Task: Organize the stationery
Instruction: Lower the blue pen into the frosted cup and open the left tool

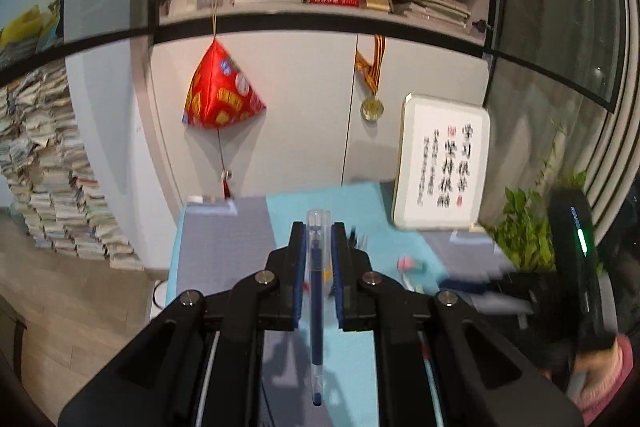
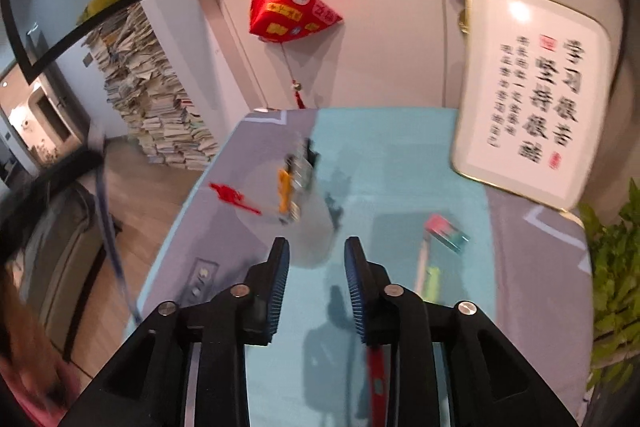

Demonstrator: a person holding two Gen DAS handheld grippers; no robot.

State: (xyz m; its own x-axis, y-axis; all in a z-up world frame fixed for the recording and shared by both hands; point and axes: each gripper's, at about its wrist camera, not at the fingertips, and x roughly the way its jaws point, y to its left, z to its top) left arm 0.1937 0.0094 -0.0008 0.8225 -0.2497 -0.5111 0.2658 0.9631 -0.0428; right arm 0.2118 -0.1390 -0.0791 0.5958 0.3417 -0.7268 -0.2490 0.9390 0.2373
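Left gripper raised above the counter, fingers closed on a blue pen held lengthwise between the pads, right gripper over the counter, fingers apart and empty, clear pen holder ahead, eraser to its right.

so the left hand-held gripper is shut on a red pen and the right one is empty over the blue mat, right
Not quite: the pen clamped in the left hand-held gripper is blue with a clear cap, not red, as the left wrist view shows. The rest holds: the right hand-held gripper has nothing between its fingers above the blue mat.
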